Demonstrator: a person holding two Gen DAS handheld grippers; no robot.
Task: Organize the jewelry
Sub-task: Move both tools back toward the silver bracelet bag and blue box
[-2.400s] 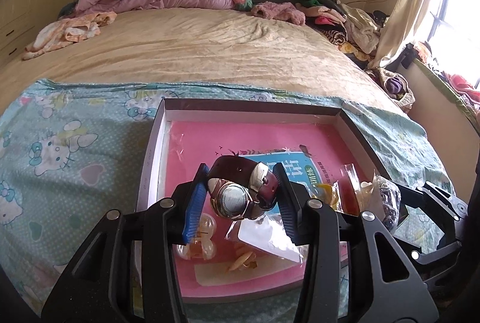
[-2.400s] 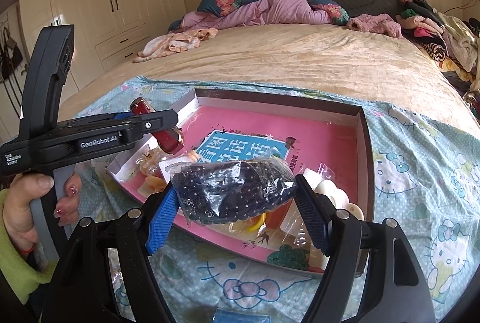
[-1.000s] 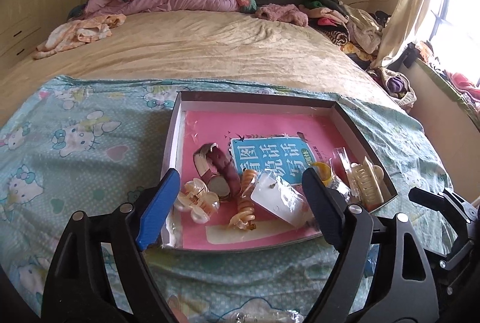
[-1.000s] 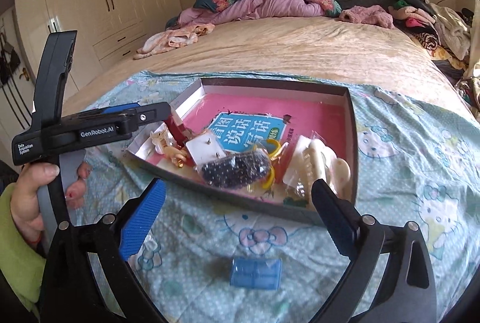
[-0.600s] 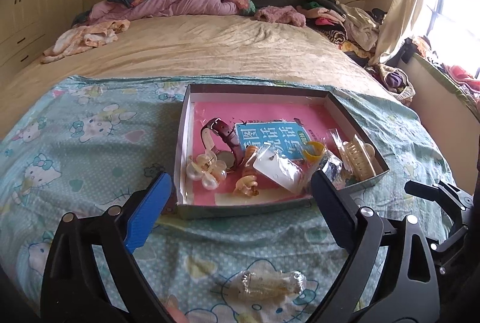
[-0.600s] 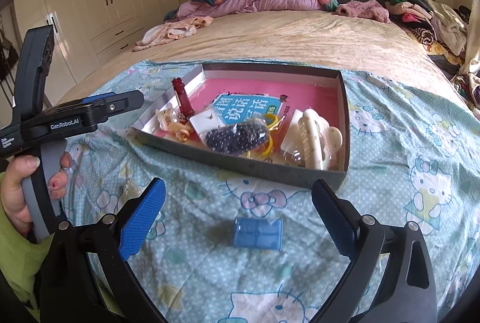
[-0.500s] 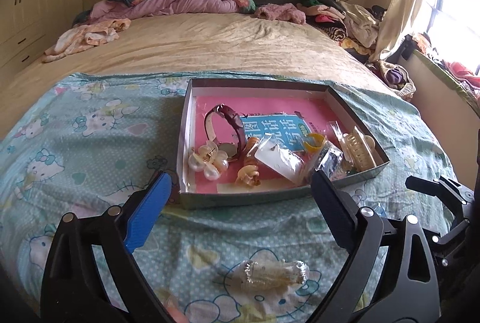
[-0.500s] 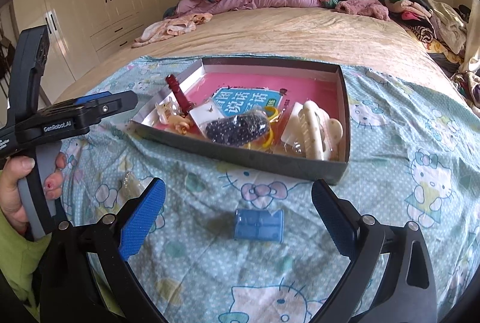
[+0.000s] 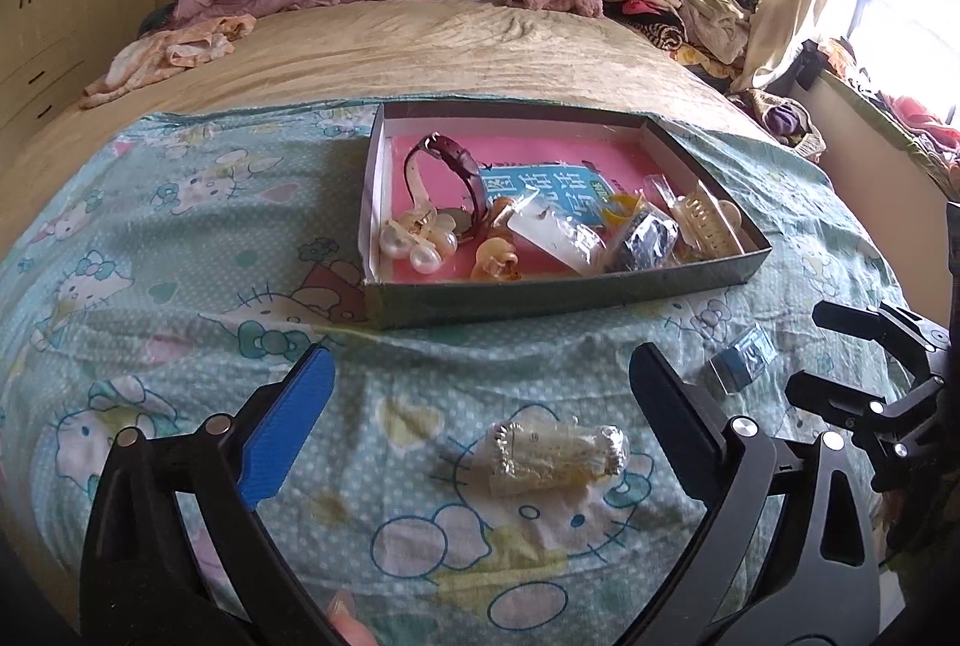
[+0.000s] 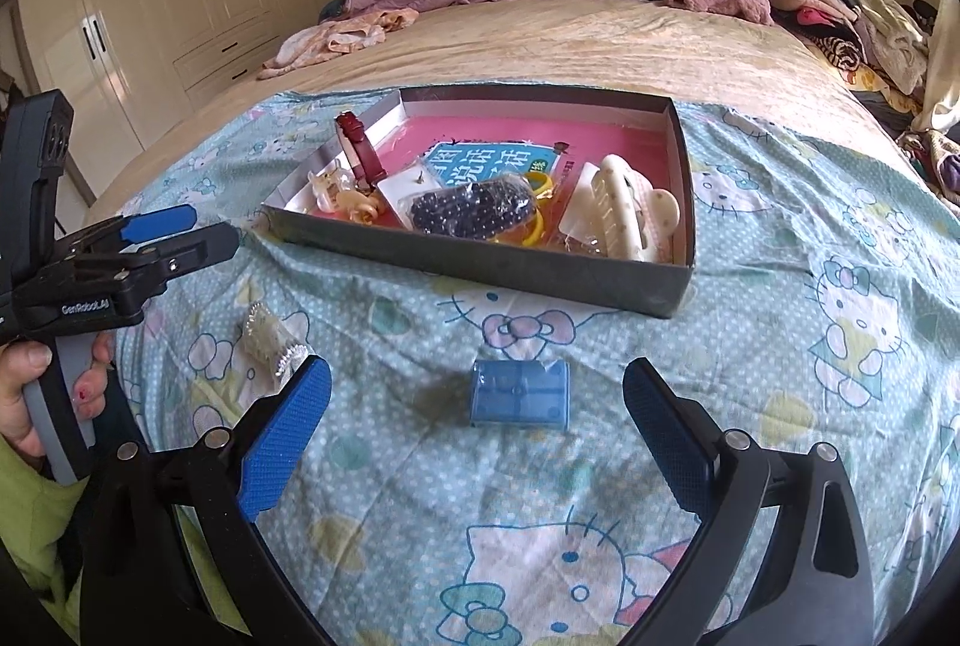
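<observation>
Both my grippers empty, each lined up on a loose piece

My left gripper [image 9: 477,421], jaws just spread wide, frames the clear-wrapped bracelet [image 9: 555,455], long axis across the gap. My right gripper [image 10: 477,427], equally agape, faces the blue box [image 10: 521,394]. The tray [image 10: 480,263] lies beyond both.
</observation>
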